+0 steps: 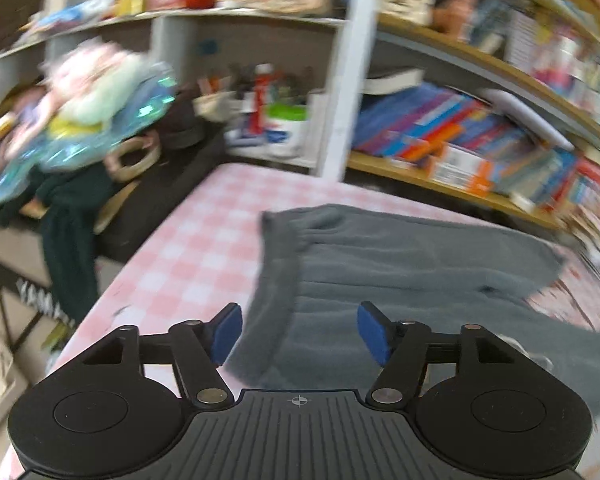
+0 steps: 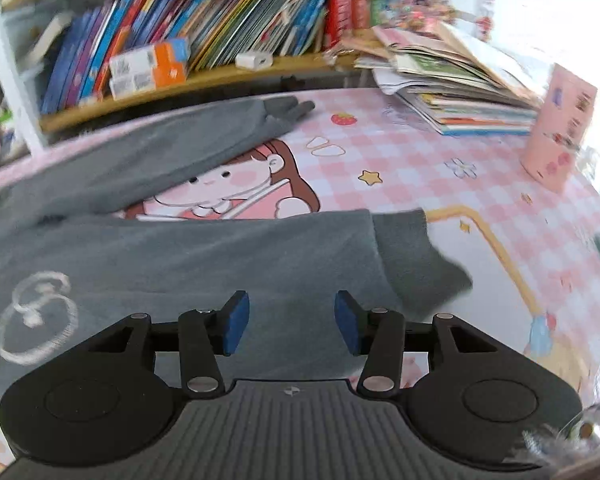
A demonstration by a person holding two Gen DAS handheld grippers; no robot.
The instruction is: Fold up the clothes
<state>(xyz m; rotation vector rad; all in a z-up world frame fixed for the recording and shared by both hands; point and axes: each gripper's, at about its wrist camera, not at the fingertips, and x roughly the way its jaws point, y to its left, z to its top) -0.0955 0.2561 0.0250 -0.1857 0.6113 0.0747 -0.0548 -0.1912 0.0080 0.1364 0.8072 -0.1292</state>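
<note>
sweatshirt spread flat, both grippers spread and holding nothing

sweatshirt (image 2: 172,256), grey with a white chalk-like drawing on its front, lies spread on the pink checked table cover (image 2: 440,168). one sleeve (image 2: 140,148) angles away toward the bookshelf (image 2: 204,76) and the other sleeve (image 2: 416,248) lies straight out along the cover, its cuff darker. in the left wrist view the same grey cloth (image 1: 400,264) reaches the left side of the table, its border running up from the gripper.

the garment lies unfolded, sleeves out; this fits cloth just smoothed for folding, or a pause between grasps, and the blurred frames do not settle which. by my judgement, any fold calls for a pinch on an edge or a cuff, taken low against the cover so only one layer comes up.

the left gripper (image 1: 298,334) hovers just above the garment's left border, pointing across the cloth, its blue pads (image 1: 226,332) wide apart with nothing between them. the right gripper (image 2: 292,324) hangs over the body near the outstretched sleeve, its jaws likewise parted and empty.
</note>
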